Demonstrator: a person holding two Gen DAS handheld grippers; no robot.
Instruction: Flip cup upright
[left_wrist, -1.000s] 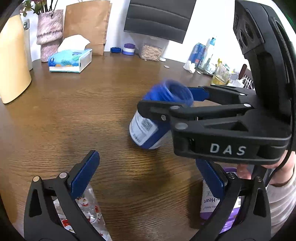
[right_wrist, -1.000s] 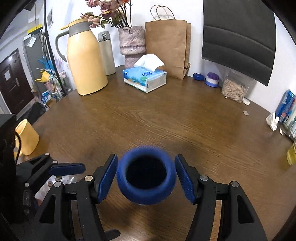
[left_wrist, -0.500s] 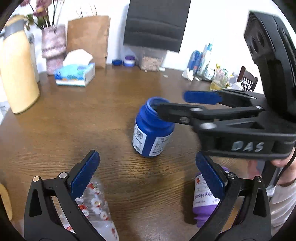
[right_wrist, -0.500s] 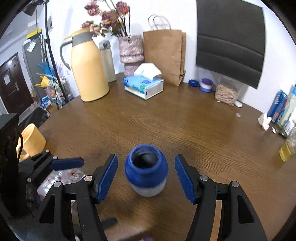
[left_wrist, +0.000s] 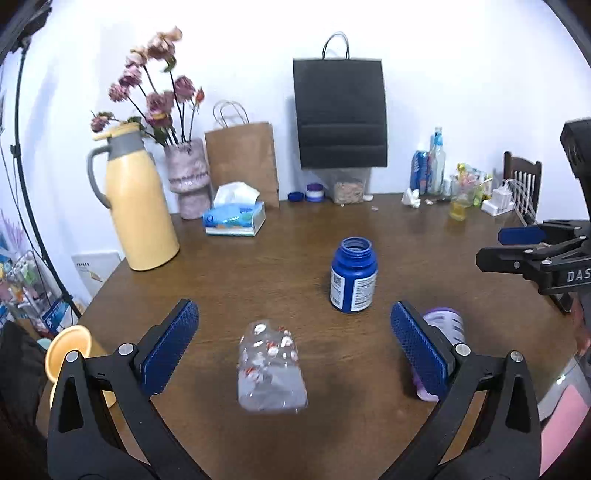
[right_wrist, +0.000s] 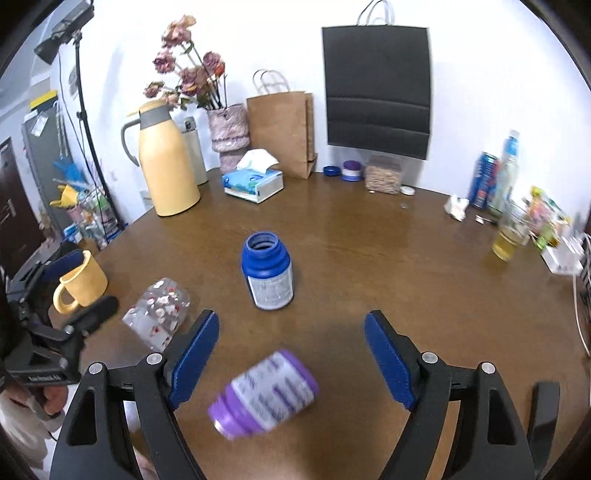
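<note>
Brown table (right_wrist: 369, 266) bears an upright blue jar (right_wrist: 267, 271); nearer lie a purple jar (right_wrist: 264, 395) and a glass (left_wrist: 270, 369). Both grippers, left (left_wrist: 294, 341) and right (right_wrist: 291, 354), gape empty.

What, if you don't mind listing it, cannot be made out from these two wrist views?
- Purple bottle: motion-blurred in the right wrist view, label unreadable; in the left wrist view the left hand-held gripper finger covers much of it.
- Blue bottle: label print too small in both views.
- Yellow mug: partly behind that gripper's finger, left wrist view.
- Right hand-held gripper: cut off by the left wrist view's right edge.
</note>
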